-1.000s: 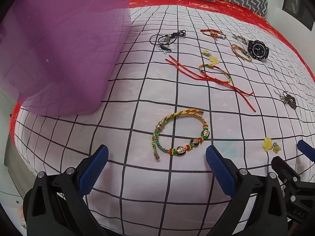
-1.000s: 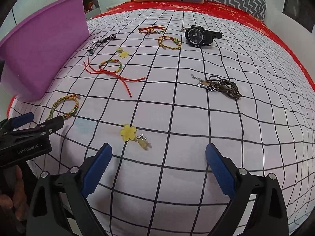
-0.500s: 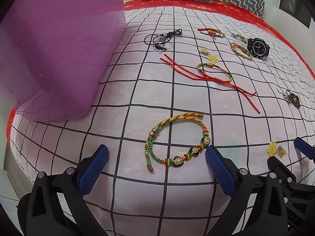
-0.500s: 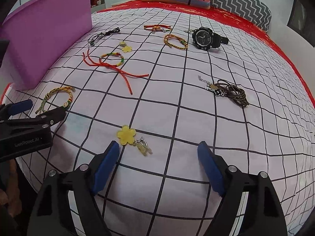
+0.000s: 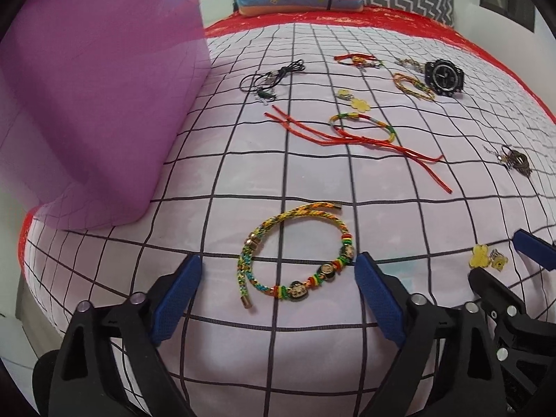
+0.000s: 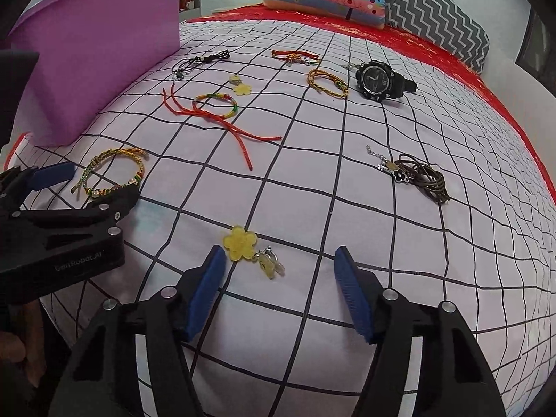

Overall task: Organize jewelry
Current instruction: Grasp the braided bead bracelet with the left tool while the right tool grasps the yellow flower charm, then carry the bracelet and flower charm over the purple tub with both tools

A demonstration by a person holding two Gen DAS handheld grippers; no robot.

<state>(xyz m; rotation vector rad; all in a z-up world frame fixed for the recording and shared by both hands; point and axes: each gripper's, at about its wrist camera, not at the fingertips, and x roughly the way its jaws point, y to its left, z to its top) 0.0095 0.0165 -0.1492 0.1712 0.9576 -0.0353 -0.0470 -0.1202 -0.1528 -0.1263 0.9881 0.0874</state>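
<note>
While both pairs of blue ribbed pads were spread wider a second ago, they are now drawing in: the left gripper [image 5: 278,271] is closing with the braided bead bracelet [image 5: 299,253] lying between its fingers, the right-hand pad just beside the beads and nothing yet pinched, and the right gripper [image 6: 278,267] has narrowed more, closing around the yellow flower charm [image 6: 240,242] and its small metal clasp, which lie on the cloth between the pads with the left pad close by the petals. Both sit lower and nearer their pieces than before. That bracelet is a twisted cord of yellow, green and orange with round dark beads and gold end caps; the charm looks like translucent plastic, five-petalled. Outward on the checked sheet [image 6: 312,191], pale with thin dark grid lines, lie a red cord bracelet [image 6: 215,109] with long loose tails, a coiled brown leather cord [image 6: 424,175], a chunky black watch [image 6: 377,78] and a thin black necklace [image 6: 199,62]. Left of these stands a smooth purple plastic bin [image 6: 97,66].
</note>
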